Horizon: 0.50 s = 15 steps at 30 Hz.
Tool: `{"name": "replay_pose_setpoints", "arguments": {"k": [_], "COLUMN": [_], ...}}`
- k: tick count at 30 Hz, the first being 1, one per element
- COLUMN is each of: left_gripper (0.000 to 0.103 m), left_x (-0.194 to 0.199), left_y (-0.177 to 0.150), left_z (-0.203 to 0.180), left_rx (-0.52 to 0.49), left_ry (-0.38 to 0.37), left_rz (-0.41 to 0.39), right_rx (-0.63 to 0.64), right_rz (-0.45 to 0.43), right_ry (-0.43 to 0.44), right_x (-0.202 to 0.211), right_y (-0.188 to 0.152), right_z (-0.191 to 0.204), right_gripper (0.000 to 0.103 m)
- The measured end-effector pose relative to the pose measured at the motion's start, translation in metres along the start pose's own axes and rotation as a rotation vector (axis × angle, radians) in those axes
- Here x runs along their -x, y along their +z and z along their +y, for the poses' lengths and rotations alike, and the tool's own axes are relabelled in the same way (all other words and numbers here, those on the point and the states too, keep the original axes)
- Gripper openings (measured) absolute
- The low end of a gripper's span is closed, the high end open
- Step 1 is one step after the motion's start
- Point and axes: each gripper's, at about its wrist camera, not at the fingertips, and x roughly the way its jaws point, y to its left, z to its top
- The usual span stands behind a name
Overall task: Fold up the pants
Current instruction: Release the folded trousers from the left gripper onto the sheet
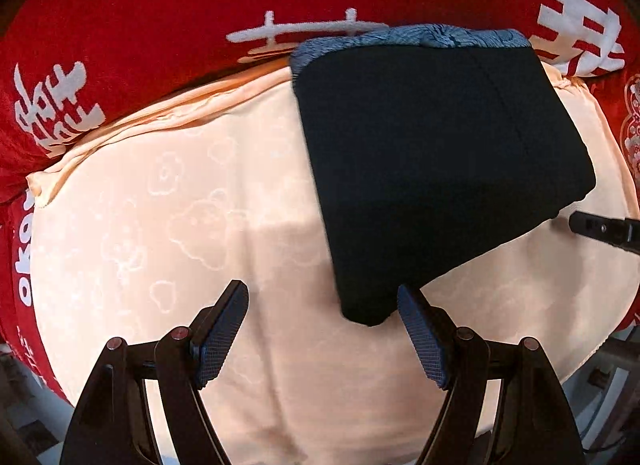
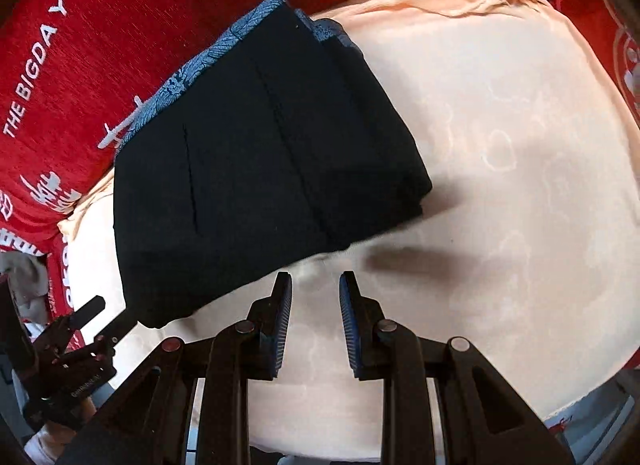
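The black pants [image 1: 432,169] lie folded into a thick rectangle on the peach cloth [image 1: 180,205], their blue patterned waistband [image 1: 412,35] at the far edge. My left gripper [image 1: 322,297] hovers open over the cloth, and the near corner of the pants shows just inside its right finger. In the right wrist view the pants [image 2: 260,165] lie to the upper left. My right gripper [image 2: 315,279] stands just off their near edge, its jaws a narrow gap apart with nothing between them. The left gripper [image 2: 106,317] shows at the pants' lower left corner.
A red blanket [image 1: 140,25] with white characters surrounds the peach cloth on the far side and left. One of the right gripper's fingers [image 1: 600,229] reaches in at the right edge. A hand [image 2: 52,437] holds the left gripper. Bare peach cloth [image 2: 500,185] lies right of the pants.
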Motion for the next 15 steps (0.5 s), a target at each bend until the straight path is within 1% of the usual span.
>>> {"name": "replay_pose_setpoints", "arguments": {"k": [7, 9, 10, 12, 14, 15], "left_gripper": [0.078, 0.078, 0.078, 0.078, 0.078, 0.078], "left_x": [0.006, 0.005, 0.005, 0.005, 0.001, 0.0], "left_y": [0.0, 0.008, 0.009, 0.009, 0.01, 0.01], "left_z": [0.022, 0.029, 0.032, 0.036, 0.039, 0.041], "left_rx": [-0.008, -0.009, -0.005, 0.006, 0.011, 0.013], "left_ry": [-0.015, -0.017, -0.02, -0.027, -0.033, -0.034], "left_rz": [-0.023, -0.029, -0.031, -0.028, -0.021, -0.017], "right_rx": [-0.058, -0.079, -0.087, -0.108, -0.124, -0.129], "right_rz": [0.007, 0.003, 0.0, -0.01, -0.02, -0.024], "right_ry": [0.009, 0.024, 0.034, 0.065, 0.093, 0.102], "right_x": [0.005, 0.009, 0.012, 0.017, 0.021, 0.023], "right_y": [-0.01, -0.013, -0.015, -0.019, -0.023, -0.026], "right_z": [0.006, 0.007, 0.006, 0.005, 0.005, 0.005], "right_gripper": [0.027, 0.028, 0.03, 0.046, 0.052, 0.052]}}
